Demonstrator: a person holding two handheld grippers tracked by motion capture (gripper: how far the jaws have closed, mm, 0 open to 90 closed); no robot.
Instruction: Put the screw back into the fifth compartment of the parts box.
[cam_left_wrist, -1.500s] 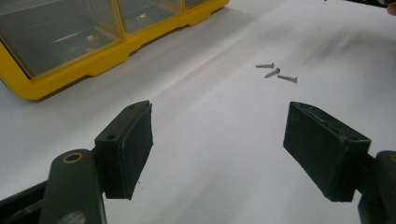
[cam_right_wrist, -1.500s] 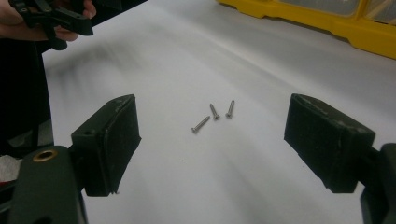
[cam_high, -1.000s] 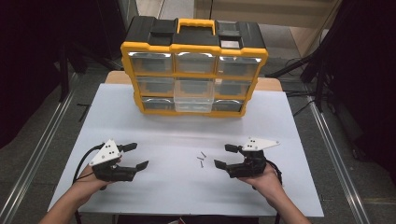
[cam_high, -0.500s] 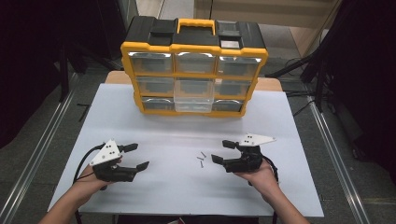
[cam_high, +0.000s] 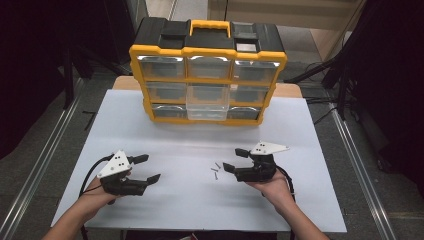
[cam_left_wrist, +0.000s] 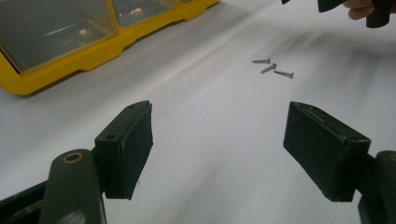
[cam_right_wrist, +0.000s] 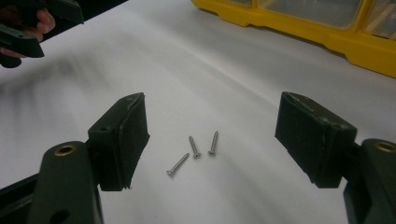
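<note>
Right gripper (cam_right_wrist: 212, 137) wide, jaws just narrowing slightly, framing three screws (cam_right_wrist: 194, 151) on desk (cam_high: 165, 135). Left gripper (cam_high: 146, 169) wide, empty.

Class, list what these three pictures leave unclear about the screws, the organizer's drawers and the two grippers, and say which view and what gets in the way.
- Screws: high view, too small to tell head type.
- Organizer drawer contents: high view, glare on the clear fronts; left gripper view, cut off by the top edge.
- Right gripper: left gripper view, cut off by the top edge.
- Left gripper: right gripper view, cut off at the top left corner.
</note>
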